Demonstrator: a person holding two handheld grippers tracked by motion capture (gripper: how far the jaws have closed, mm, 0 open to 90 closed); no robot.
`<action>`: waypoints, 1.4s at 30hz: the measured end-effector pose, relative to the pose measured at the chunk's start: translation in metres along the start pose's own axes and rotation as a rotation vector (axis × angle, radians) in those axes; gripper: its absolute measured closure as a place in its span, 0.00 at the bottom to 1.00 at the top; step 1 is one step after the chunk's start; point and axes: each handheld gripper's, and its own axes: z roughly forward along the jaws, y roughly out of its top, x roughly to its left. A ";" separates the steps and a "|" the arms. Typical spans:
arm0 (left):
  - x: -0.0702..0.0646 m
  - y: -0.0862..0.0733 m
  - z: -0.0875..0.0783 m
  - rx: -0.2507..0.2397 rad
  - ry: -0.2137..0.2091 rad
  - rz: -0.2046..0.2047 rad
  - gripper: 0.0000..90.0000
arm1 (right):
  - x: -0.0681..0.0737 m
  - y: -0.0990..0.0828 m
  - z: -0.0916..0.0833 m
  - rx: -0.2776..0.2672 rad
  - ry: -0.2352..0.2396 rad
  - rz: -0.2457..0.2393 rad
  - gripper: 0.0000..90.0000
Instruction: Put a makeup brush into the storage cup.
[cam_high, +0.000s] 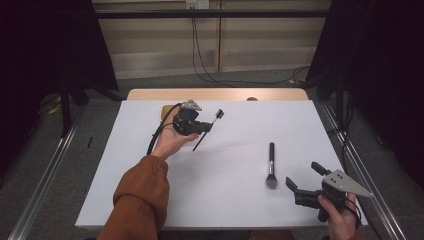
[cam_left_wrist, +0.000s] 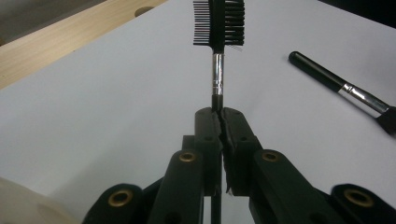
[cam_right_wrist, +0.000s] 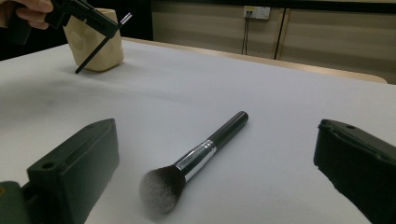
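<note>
Beige cup (cam_right_wrist: 95, 44), contents not visible

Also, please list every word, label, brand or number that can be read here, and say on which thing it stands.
None can be read.
The powder brush shows no print on its handle.
The comb brush held in the left tongs shows none either.
The wall socket is too small to show any marking.

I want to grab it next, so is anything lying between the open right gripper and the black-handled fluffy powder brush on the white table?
Nothing visible does. The right gripper stands open, and the black-handled powder brush lies on bare white table just ahead of it.
</note>
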 end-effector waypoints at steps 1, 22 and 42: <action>0.000 0.000 0.000 -0.016 -0.003 -0.011 0.95 | 0.000 0.000 0.000 0.000 0.000 0.000 0.00; 0.002 -0.005 -0.026 -0.260 0.057 -0.060 0.95 | 0.000 0.000 0.000 -0.005 0.003 0.001 0.00; 0.003 0.003 -0.046 -0.385 0.081 -0.088 0.95 | -0.001 0.000 0.001 -0.003 0.000 0.009 0.00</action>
